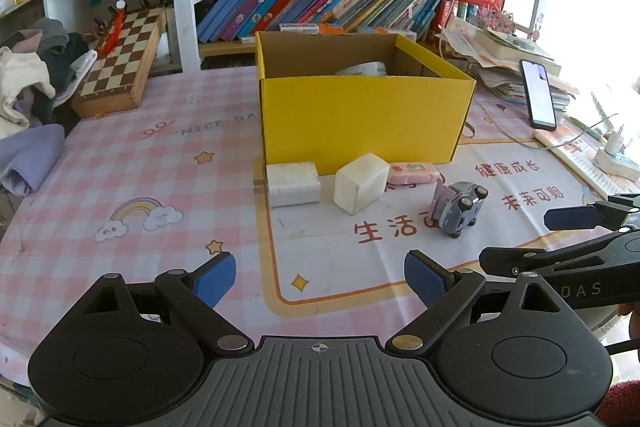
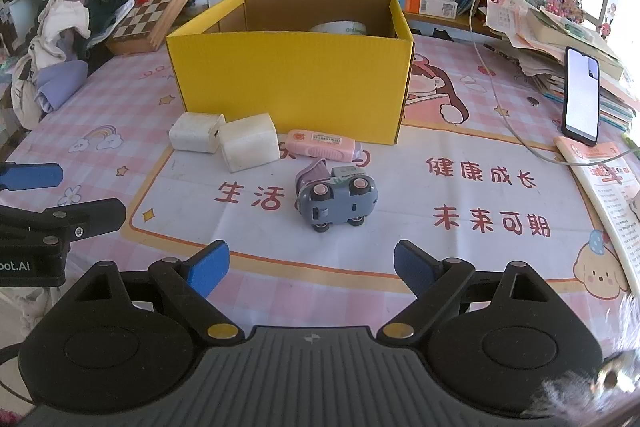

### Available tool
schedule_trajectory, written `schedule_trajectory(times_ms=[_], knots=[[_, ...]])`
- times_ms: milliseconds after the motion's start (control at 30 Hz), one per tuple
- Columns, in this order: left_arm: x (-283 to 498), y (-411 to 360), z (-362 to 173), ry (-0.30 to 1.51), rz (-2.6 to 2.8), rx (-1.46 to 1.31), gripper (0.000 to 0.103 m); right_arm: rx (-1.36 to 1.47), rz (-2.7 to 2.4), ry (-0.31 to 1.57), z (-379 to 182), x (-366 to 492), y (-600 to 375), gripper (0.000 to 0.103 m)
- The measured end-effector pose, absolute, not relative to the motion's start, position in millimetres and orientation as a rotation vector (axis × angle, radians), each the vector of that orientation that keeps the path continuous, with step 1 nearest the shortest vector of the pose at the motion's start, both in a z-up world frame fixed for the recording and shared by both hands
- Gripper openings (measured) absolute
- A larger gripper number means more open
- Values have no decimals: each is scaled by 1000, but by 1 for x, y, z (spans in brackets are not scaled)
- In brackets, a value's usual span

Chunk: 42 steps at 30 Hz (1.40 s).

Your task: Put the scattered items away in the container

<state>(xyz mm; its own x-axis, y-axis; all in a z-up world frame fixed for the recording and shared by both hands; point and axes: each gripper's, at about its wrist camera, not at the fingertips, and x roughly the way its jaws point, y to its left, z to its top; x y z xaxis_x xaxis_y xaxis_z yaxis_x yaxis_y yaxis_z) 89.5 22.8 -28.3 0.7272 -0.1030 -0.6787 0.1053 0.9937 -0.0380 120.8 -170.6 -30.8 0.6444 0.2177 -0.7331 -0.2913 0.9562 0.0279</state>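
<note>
Right gripper [image 2: 312, 269] gapes behind toy car [image 2: 338, 199].

You are facing bare counter [image 2: 460, 195] between your claws and the toy car [image 2: 338, 199], so nothing is blocking either approach. Two white blocks [image 2: 248, 147] and a pink case [image 2: 326, 145] are crowding the box [image 2: 292, 79] front wall; its open top is staying clear.

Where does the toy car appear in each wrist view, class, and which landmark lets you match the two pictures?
Left wrist: toy car right of centre, on its side.
Right wrist: toy car at centre, ahead of the open gripper.
Shared landmark: yellow box behind it.
</note>
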Motion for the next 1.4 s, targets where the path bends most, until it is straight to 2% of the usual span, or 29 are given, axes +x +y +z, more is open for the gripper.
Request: schedule_trajectory(times_ms=[1400], knots=[[149, 28, -51, 780, -58, -27, 91, -106, 320, 912, -52, 188, -171, 87]])
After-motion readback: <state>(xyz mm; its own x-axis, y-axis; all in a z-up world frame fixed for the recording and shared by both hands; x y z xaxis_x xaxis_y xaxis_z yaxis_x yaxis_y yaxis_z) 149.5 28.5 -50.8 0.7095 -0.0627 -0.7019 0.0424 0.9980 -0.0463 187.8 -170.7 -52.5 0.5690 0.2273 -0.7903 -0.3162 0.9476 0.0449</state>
